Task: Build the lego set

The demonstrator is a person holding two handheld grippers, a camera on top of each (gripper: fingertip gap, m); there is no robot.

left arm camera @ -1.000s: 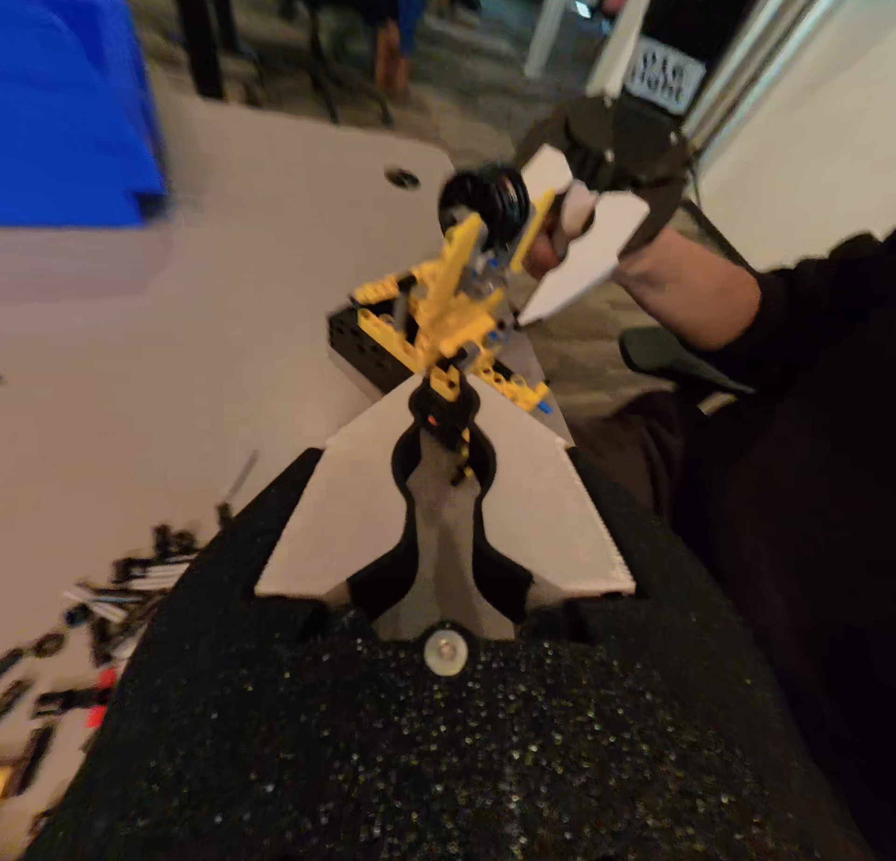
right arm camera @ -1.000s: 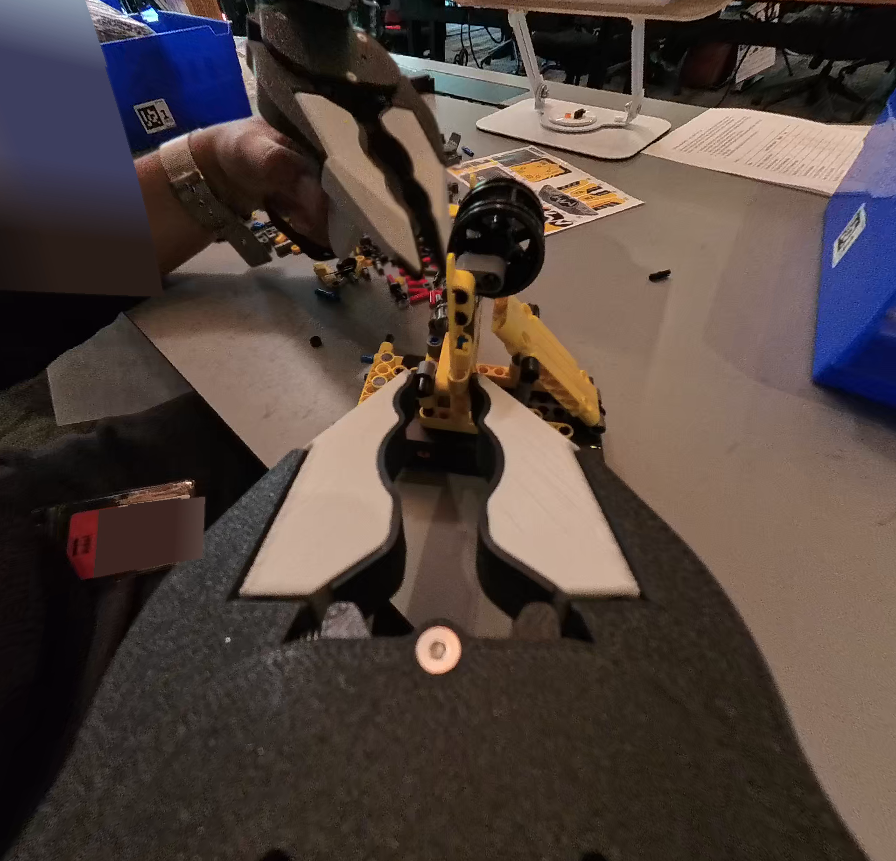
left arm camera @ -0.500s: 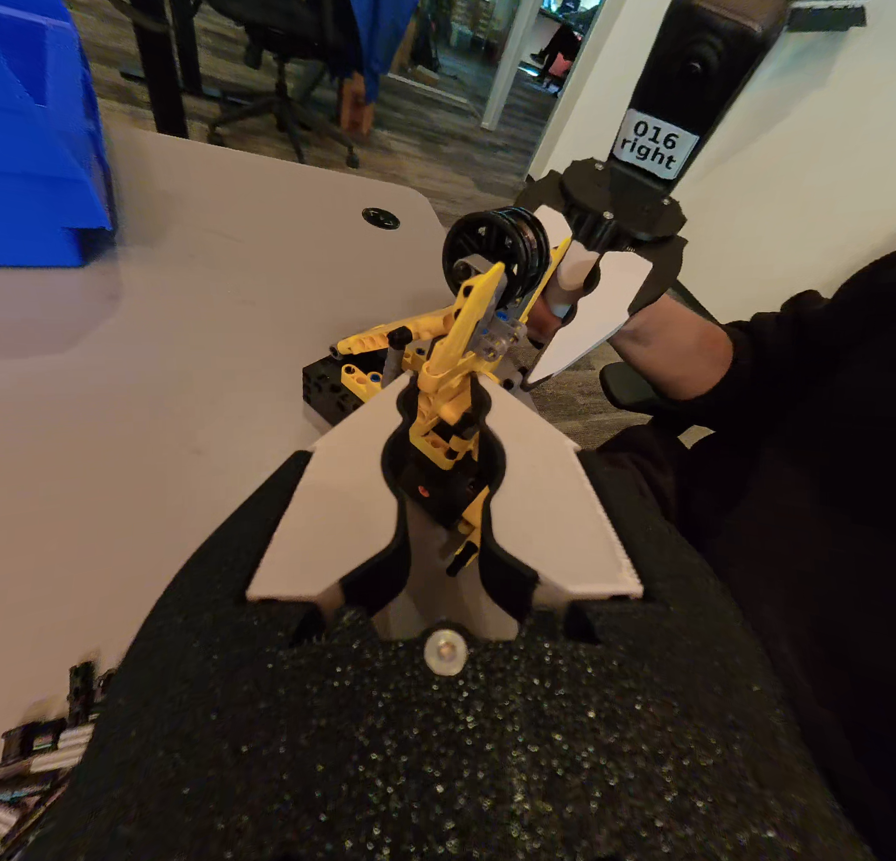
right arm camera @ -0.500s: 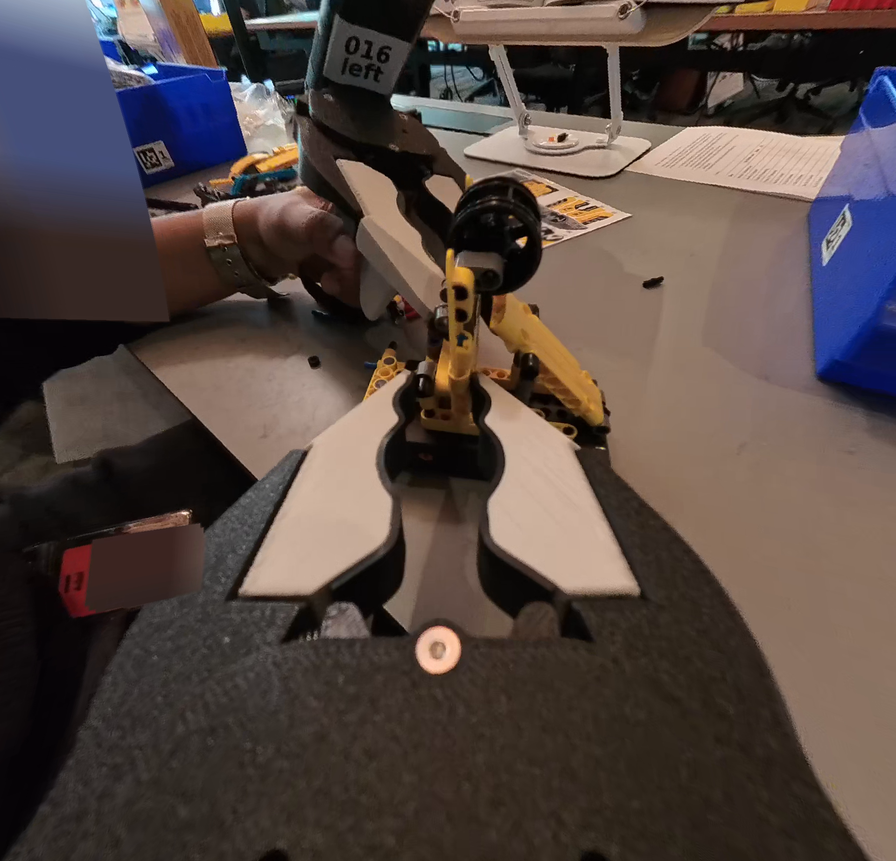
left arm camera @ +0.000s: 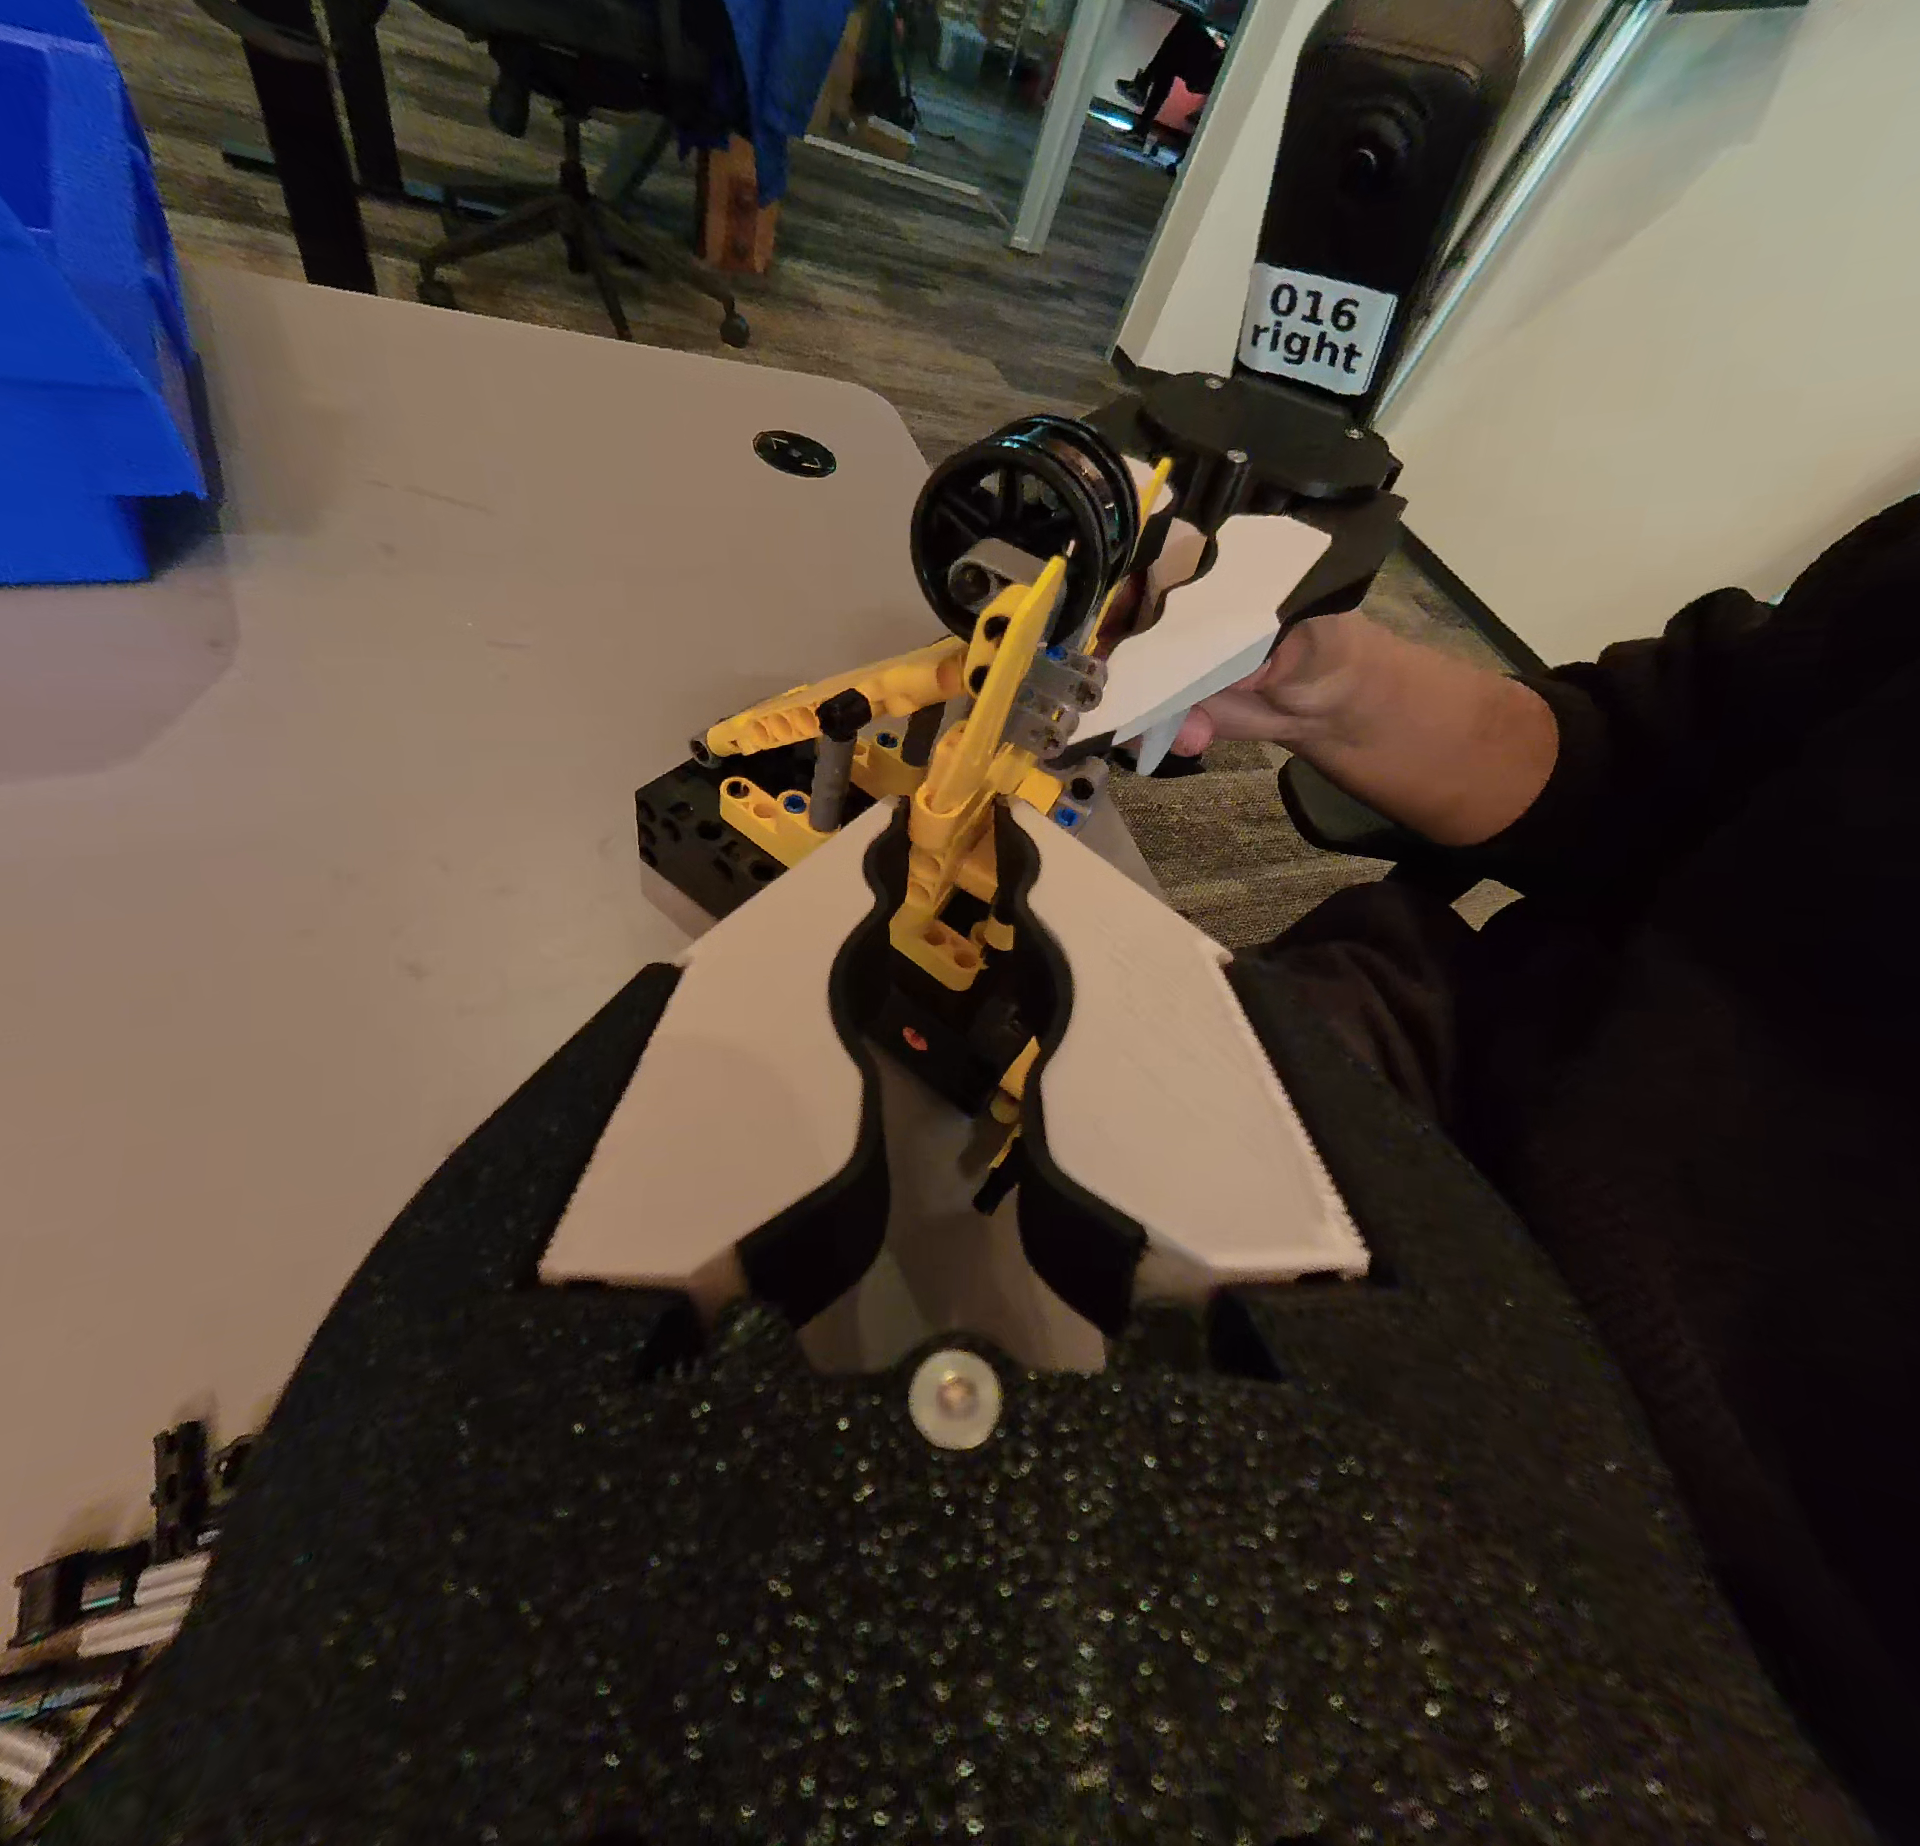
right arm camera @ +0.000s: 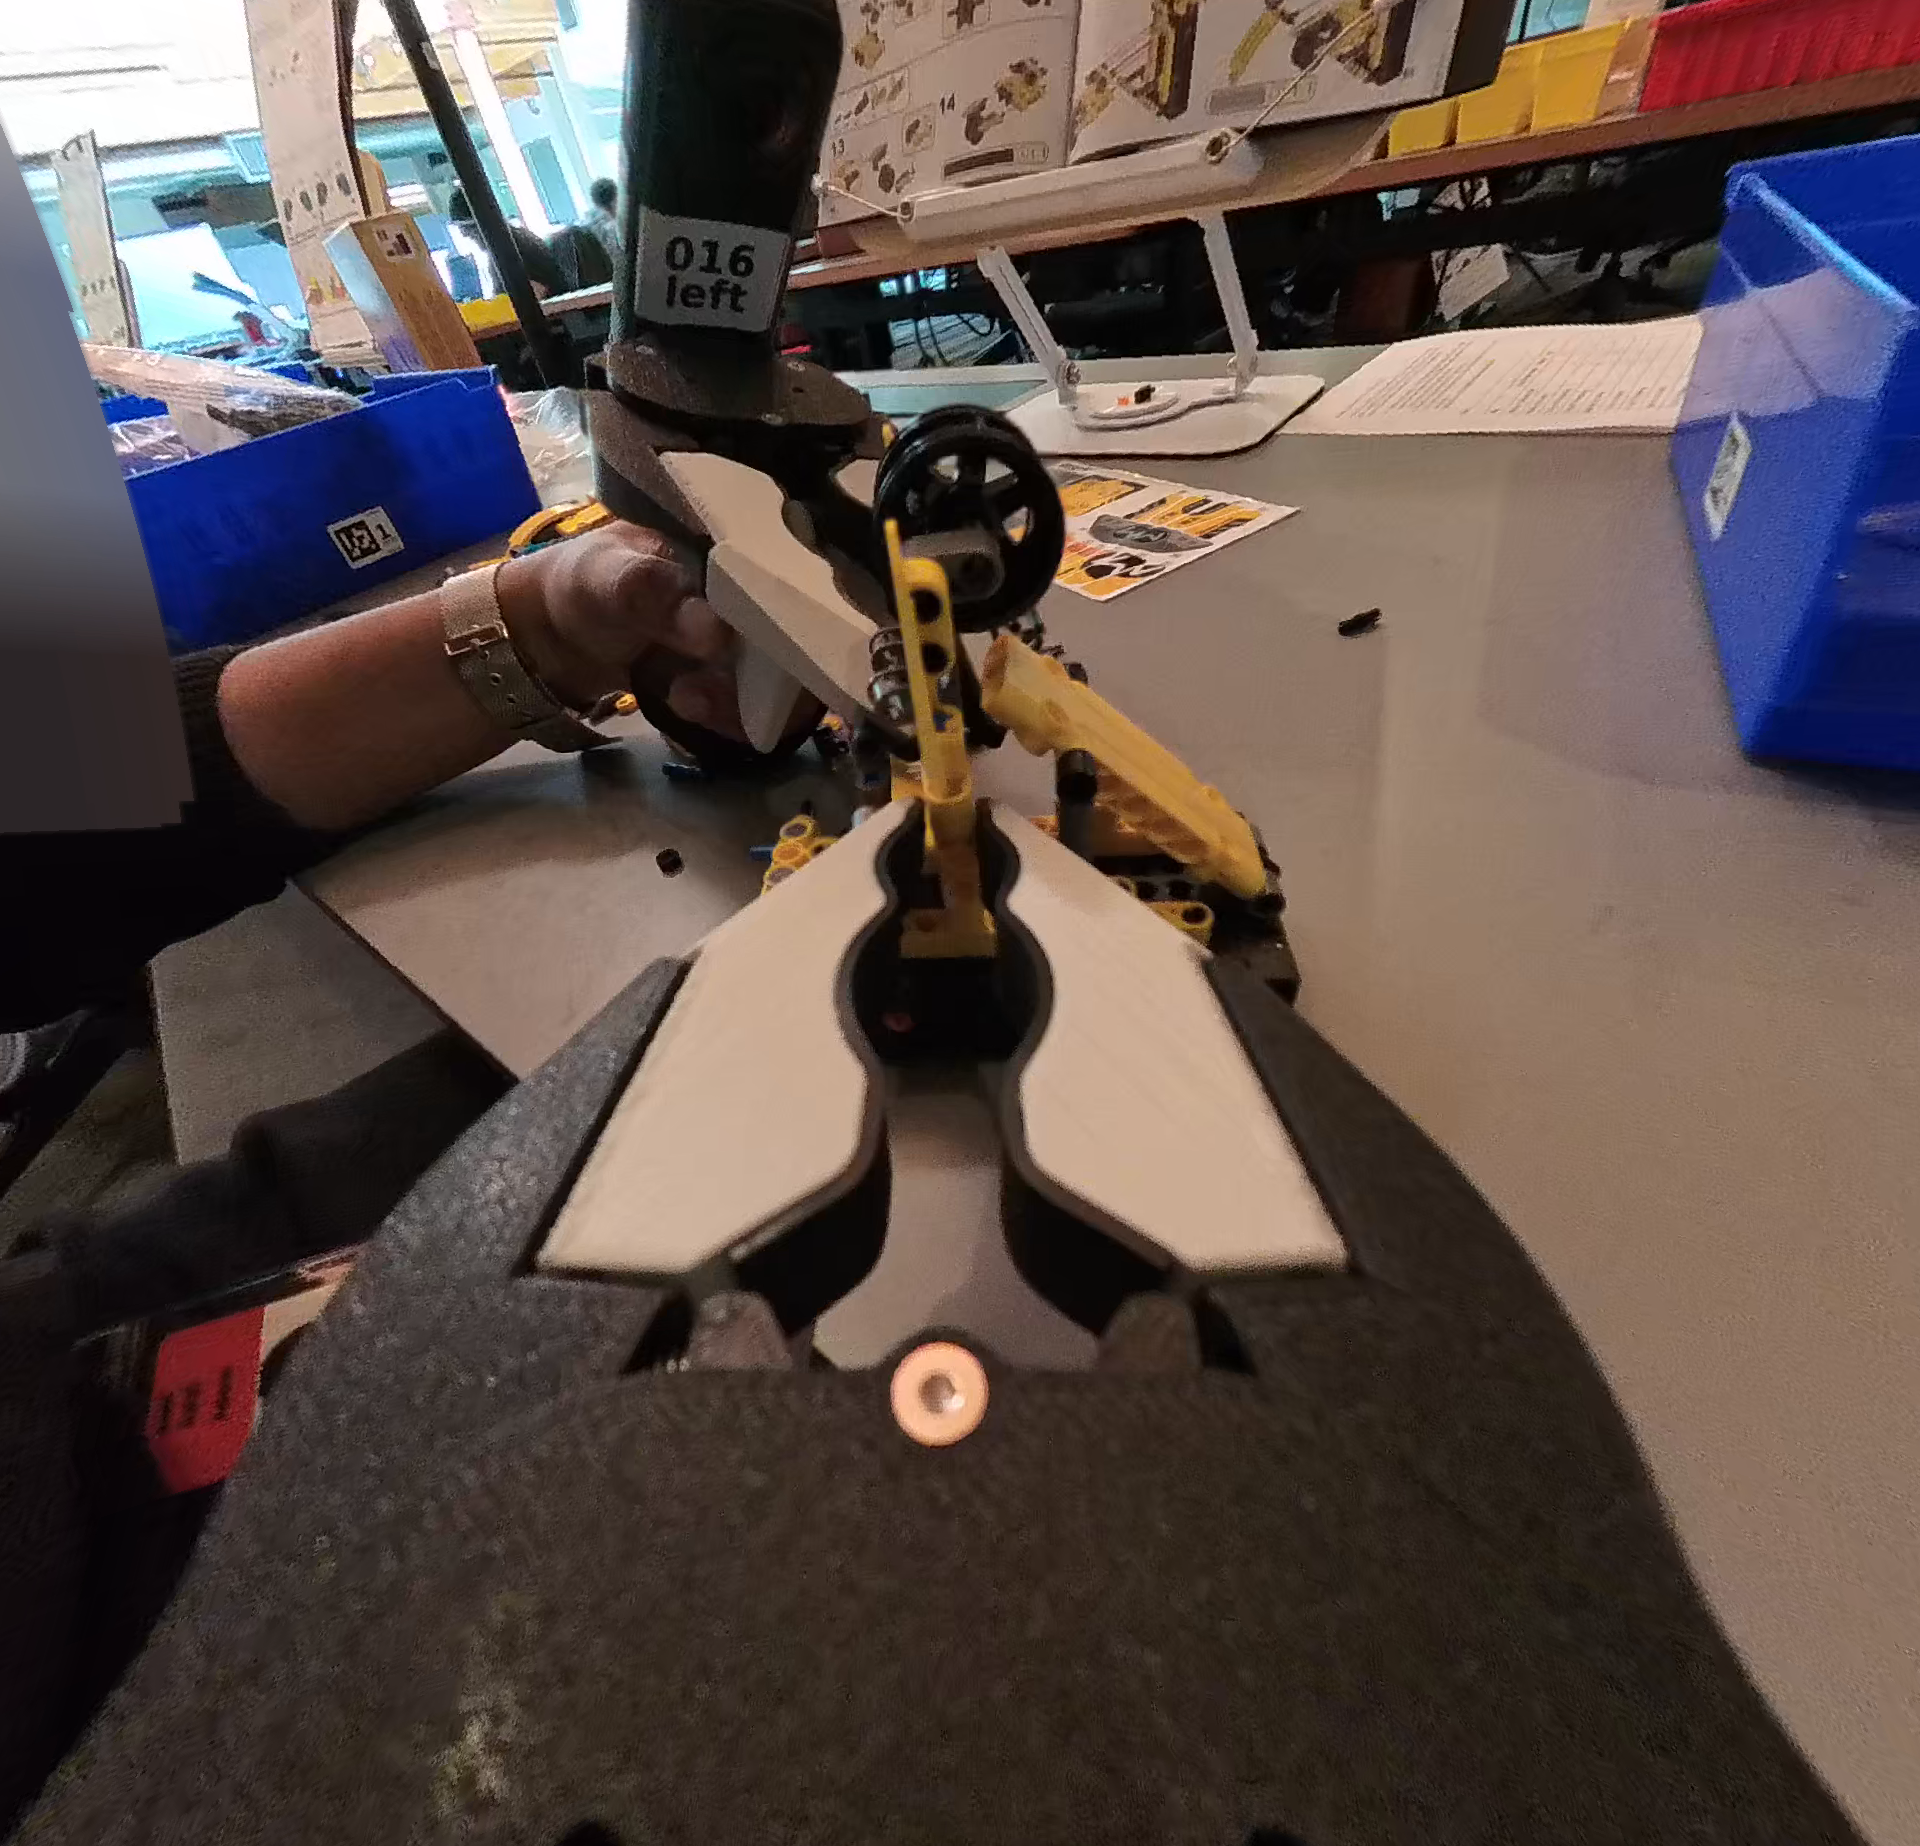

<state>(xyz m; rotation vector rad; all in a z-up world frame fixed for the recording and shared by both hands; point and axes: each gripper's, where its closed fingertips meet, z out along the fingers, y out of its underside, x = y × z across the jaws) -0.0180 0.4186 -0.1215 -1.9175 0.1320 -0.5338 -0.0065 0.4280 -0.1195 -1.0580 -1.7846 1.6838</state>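
My left tongs point(left arm camera: 951, 840) are clamped on the yellow upright of the toy model point(left arm camera: 977, 716), which stands near the table's point(left arm camera: 416, 757) near edge; my right tongs point(right arm camera: 940, 840) grip the same upright from the opposite side. A black wheel point(left arm camera: 1023, 523) sits at the model's top. Each handle carries a white printed sticker point(right arm camera: 709, 274), which I won't read out. Only my right view shows the instruction sheet point(right arm camera: 1164, 534) lying flat, the open booklet point(right arm camera: 1143, 20) on its stand, and a tagged blue bin point(right arm camera: 312, 508) at far left. Only my left view shows an office chair point(left arm camera: 582, 113) beyond the table
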